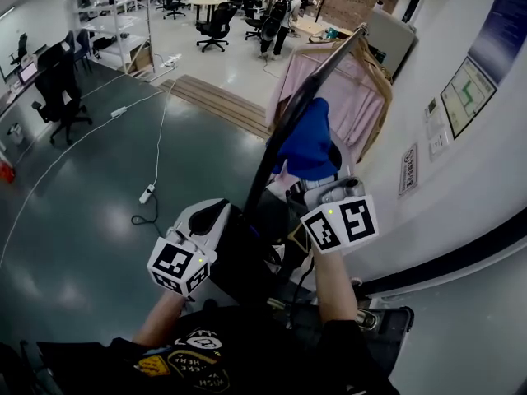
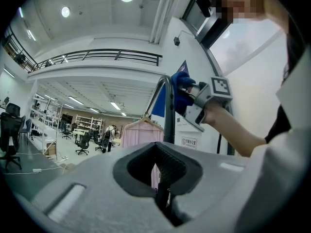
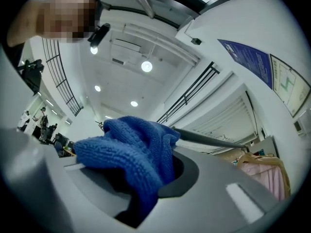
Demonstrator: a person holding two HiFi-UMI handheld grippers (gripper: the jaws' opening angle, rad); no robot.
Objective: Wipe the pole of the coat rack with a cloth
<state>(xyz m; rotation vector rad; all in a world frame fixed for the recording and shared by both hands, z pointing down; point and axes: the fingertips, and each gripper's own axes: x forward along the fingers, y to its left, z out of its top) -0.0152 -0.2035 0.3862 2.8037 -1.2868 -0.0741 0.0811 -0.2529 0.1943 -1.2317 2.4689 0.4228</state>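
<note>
both tongs are on the pole. the left tongs (image 1: 221,214) (image 2: 163,188) are closed low on the pole (image 1: 309,97) (image 2: 168,110), which rises straight out from between their jaws in the left gripper view. the right tongs (image 1: 317,181) (image 3: 146,178) are clamped on a blue cloth (image 1: 306,142) (image 3: 129,152), which is bunched thick between the jaws and spills over them. the cloth presses against the pole higher up than the left tongs, and the bare pole (image 3: 209,141) runs on beyond it. the two tongs are near each other but apart. behind the pole a pink garment (image 1: 350,97) hangs near the white wall (image 1: 461,188), above the grey floor (image 1: 82,220).
</note>
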